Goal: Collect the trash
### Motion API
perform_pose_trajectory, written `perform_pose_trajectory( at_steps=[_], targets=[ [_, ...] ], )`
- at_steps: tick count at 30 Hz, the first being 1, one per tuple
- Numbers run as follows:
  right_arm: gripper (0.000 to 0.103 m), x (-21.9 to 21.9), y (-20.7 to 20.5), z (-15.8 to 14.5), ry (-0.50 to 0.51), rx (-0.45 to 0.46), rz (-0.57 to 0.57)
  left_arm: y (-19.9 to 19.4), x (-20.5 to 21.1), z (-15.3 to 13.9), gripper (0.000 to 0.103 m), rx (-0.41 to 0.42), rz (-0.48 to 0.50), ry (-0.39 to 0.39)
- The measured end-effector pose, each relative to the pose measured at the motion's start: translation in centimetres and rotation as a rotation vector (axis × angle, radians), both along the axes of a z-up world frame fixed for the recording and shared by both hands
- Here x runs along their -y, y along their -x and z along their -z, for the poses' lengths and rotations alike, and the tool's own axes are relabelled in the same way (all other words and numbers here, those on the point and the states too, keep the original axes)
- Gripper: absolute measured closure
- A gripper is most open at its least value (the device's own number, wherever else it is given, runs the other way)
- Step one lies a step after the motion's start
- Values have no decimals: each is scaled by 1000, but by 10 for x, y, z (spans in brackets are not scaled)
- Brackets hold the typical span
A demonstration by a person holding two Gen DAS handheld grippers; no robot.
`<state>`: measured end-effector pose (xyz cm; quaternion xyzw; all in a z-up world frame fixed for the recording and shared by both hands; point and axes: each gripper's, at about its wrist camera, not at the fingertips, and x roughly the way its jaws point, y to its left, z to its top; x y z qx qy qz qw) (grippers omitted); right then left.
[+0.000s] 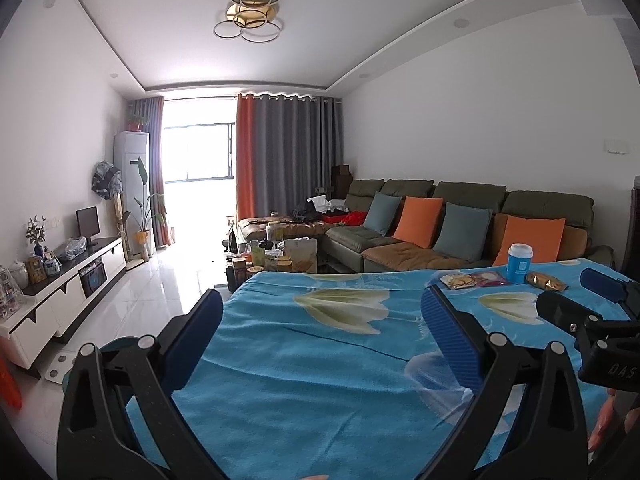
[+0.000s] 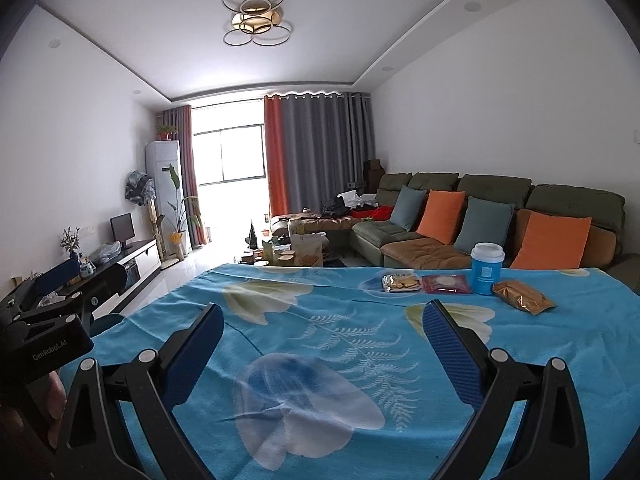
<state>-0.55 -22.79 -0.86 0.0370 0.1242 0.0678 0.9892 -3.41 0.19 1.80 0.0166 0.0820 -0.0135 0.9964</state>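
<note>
- While both grippers hang over the near half of the bench [image 2: 328,360], the trash sits in a row along its far right edge, at about 1 o'clock from the right gripper [image 2: 322,346] and 2 o'clock from the left gripper [image 1: 320,344].
- Jaws on both: spread wide, nothing between them.
- Row, left to right in the right wrist view: clear biscuit packet [image 2: 401,283], red packet [image 2: 446,284], blue cup with white lid [image 2: 487,267], gold packet [image 2: 522,301].
- Packets lie flat on the blue floral cloth; biscuit and red ones touch or nearly so. Cup stands upright, between the red and gold ones.
- Gold packet: long axis runs from 10 to 4 o'clock, crinkly foil look; nearest item to the right jaws.
- My judgement: right gripper is nearer to all four; left would have to cross over.
- No bin or bag visible in either view.
</note>
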Motion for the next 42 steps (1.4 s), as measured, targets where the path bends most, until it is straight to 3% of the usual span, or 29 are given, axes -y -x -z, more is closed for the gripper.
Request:
perform_pose_trajectory(
  at_steps=[42],
  targets=[
    [7,7,9,-8,-3,13,30,2,6,0,6,2,-22,2]
  ],
)
